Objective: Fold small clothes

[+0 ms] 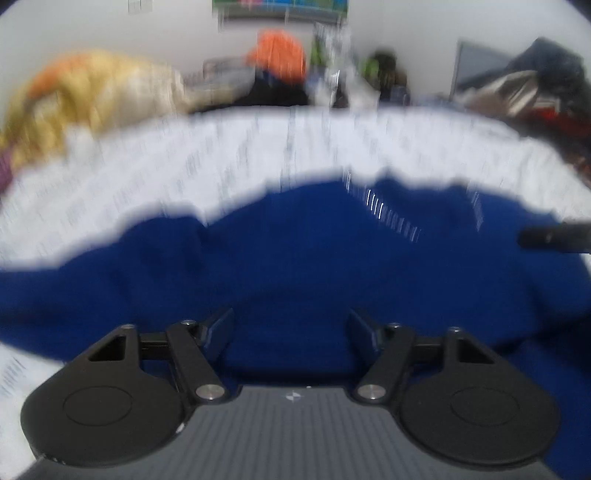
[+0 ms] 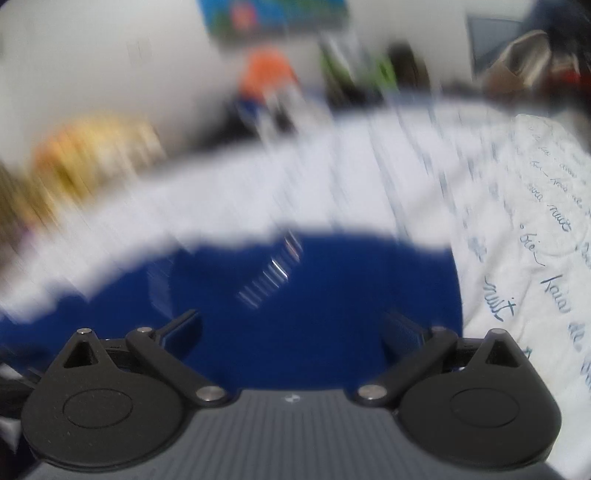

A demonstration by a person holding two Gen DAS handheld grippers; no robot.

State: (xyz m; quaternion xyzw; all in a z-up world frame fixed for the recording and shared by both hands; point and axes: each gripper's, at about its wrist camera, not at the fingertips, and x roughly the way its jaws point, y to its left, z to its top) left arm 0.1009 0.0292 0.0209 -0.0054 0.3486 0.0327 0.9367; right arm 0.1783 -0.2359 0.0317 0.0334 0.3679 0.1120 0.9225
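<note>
Now both views blur: left tongs (image 1: 291, 328) spread over the blue garment (image 1: 295, 258), right tongs (image 2: 291, 328) spread too, white sheet (image 2: 517, 221) beyond.

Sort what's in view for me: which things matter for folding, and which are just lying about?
For the job:
- blue garment, spread on the white printed sheet
- left gripper, open, over the garment
- right gripper, open, over the garment

Lying about:
- yellow-orange cloth pile
- orange item
- dark clothes heap
- wall poster
</note>
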